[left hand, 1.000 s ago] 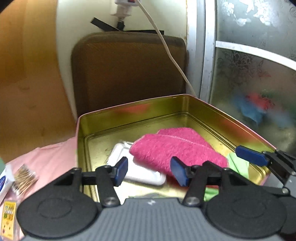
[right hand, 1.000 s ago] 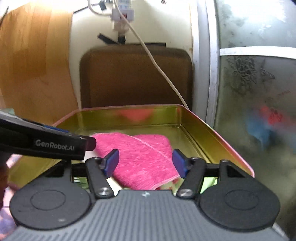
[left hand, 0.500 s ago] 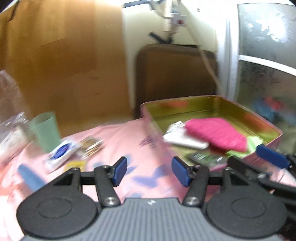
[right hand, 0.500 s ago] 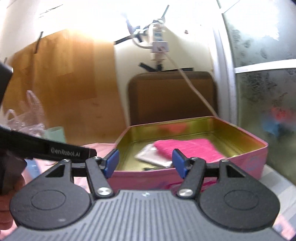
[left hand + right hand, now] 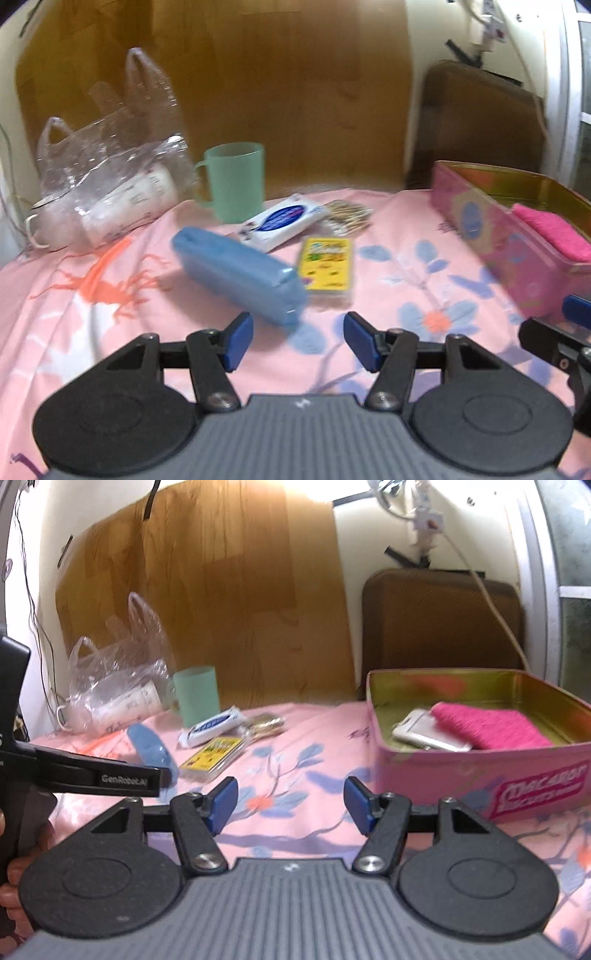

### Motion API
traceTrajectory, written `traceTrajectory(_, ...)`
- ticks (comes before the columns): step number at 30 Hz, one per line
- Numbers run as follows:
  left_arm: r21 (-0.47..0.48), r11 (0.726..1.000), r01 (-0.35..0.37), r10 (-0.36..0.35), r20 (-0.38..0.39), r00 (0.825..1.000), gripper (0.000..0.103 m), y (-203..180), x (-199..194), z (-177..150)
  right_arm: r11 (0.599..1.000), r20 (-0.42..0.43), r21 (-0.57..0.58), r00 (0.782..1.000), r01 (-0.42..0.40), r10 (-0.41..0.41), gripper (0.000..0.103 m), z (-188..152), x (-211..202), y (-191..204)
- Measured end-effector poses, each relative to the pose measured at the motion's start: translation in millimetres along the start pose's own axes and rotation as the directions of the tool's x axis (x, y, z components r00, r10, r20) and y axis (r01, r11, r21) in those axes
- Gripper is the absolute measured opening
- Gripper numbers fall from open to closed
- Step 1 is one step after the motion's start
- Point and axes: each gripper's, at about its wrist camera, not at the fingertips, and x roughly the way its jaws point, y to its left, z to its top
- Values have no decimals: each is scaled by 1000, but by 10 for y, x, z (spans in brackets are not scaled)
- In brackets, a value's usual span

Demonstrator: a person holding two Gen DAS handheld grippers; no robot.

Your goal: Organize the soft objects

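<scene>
A pink tin (image 5: 487, 771) (image 5: 491, 236) stands at the right on the pink flowered cloth, holding a pink folded towel (image 5: 487, 727) (image 5: 550, 230) and a white flat pack (image 5: 421, 734). My left gripper (image 5: 297, 341) hovers over the cloth just before a blue case (image 5: 236, 273) (image 5: 149, 747); its jaws are opening with nothing between them. My right gripper (image 5: 290, 801) is open and empty, to the left of the tin's front. A white tissue pack (image 5: 282, 219) (image 5: 212, 725), a yellow card pack (image 5: 325, 264) (image 5: 212, 757) and a bag of cotton swabs (image 5: 347, 218) lie beyond the case.
A green cup (image 5: 232, 181) (image 5: 195, 694) and a clear plastic bag (image 5: 107, 177) (image 5: 114, 679) with a white bottle sit at the back left. A brown cushion (image 5: 439, 627) leans on the wall behind the tin. A hand (image 5: 14, 867) grips the left gripper's handle.
Both grippers drew back out of the tin and swung left. The left one now faces the loose items on the cloth, with its jaws slightly wider. The right one sits before the tin.
</scene>
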Motion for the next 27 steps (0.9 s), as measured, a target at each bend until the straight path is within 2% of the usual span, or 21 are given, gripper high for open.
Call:
traceTrajectory(6,7,1000,-9,9,-17,1000,59,85,132,-90,1000,-41,-8,999,18,-18,66,-129,141,60)
traceTrajectory(8,24,1000,-15,16,-23,1000,59,39,170,-139,1000,-101,8,995,20,-19,66,-168,247,35)
traceTrajectory(11,50,998,-27,27,-15,1000,60,-22,175,-193,997,-110,75,994,18,-10,66,-170,253,-62)
traceTrajectory(12,55,998,-28,28,-6,1000,64,-28,171,-190,996,-110,84,994,18,-9,66,-173,243,-78)
traceTrajectory(27,78,997,-25,26,-9,1000,67,-49,194,-195,995,-108,99,994,1,9,66,-171,235,-99)
